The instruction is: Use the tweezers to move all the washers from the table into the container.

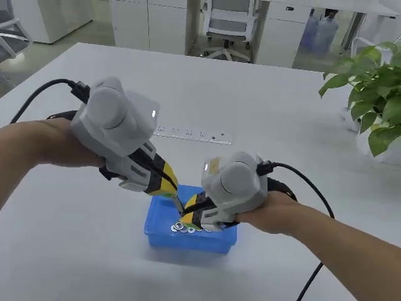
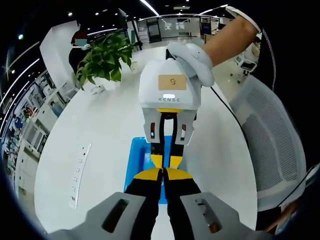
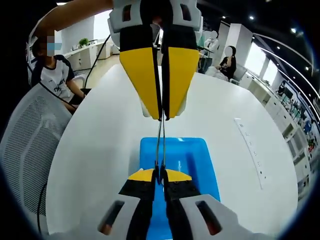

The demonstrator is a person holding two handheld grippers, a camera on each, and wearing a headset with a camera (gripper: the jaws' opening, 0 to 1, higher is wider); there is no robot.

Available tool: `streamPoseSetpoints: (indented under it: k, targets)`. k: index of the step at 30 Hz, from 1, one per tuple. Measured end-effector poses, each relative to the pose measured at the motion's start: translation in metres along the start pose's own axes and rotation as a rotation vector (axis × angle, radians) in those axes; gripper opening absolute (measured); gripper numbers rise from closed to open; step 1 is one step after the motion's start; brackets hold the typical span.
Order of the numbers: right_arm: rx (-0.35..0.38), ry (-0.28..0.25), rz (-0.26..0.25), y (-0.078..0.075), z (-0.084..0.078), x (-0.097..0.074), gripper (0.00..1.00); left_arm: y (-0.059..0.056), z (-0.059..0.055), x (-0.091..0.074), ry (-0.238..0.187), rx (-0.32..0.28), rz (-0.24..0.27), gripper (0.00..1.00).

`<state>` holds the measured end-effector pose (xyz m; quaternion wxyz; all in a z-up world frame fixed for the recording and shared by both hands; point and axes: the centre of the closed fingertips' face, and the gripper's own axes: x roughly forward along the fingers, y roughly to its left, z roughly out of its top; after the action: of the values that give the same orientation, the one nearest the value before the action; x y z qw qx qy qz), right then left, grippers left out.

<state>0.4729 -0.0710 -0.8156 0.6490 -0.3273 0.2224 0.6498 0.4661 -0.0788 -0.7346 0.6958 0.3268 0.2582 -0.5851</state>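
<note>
Closest to the headset is the left gripper, a rounded grey plastic shell with a black cable trailing from its rear. The left hand wraps it from behind and tips it steeply down and to the right. Lower and to the right, the right hand holds the smaller-looking right gripper angled down and to the left, so the two noses meet almost tip to tip.

Both meet above a shallow rectangular container of glossy blue plastic, which rests on the smooth, matte white counter. Several flat silvery metal washers lie in a small cluster inside the container, near its front wall and just below the right gripper's tips.

In the right gripper view, the thin steel tweezers show as two slim, nearly parallel legs running straight between the grippers. The left gripper's fingers, broad wedges with yellow faces on black bodies, are closed to a narrow slit and pinch the far end of the tweezers. The right gripper's own fingers, black with yellow tips, are drawn together on the near end. The blue tray floor lies directly under the tweezers.

Farther back on the counter a long white power strip lies flat. A leafy green potted plant stands at the right edge, and the left gripper view shows a grey mesh chair beside the counter.
</note>
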Motion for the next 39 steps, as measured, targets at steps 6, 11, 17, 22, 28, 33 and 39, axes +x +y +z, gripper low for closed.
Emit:
streamPoseSetpoints:
  k: [6, 11, 17, 22, 28, 33, 39]
  targets:
    - [-0.021, 0.007, -0.006, 0.007, -0.002, -0.009, 0.08, -0.009, 0.003, 0.001, -0.005, 0.004, -0.008, 0.06]
    - [-0.042, 0.014, -0.017, 0.012, -0.004, -0.016, 0.07, -0.016, 0.002, 0.004, 0.003, 0.016, -0.013, 0.06]
    - [-0.055, 0.018, -0.016, 0.02, -0.009, -0.024, 0.07, -0.026, -0.001, 0.008, 0.015, 0.031, -0.021, 0.06]
    - [-0.078, 0.031, -0.005, 0.027, -0.013, -0.026, 0.07, -0.035, -0.008, 0.014, 0.032, 0.031, -0.035, 0.06]
    - [-0.094, 0.042, 0.016, 0.037, -0.016, -0.027, 0.06, -0.045, -0.015, 0.02, 0.048, 0.034, -0.051, 0.07]
    - [-0.105, 0.056, 0.03, 0.045, -0.02, -0.028, 0.06, -0.052, -0.023, 0.027, 0.065, 0.043, -0.063, 0.07]
    - [-0.11, 0.076, 0.05, 0.055, -0.025, -0.026, 0.06, -0.063, -0.031, 0.036, 0.08, 0.044, -0.078, 0.07]
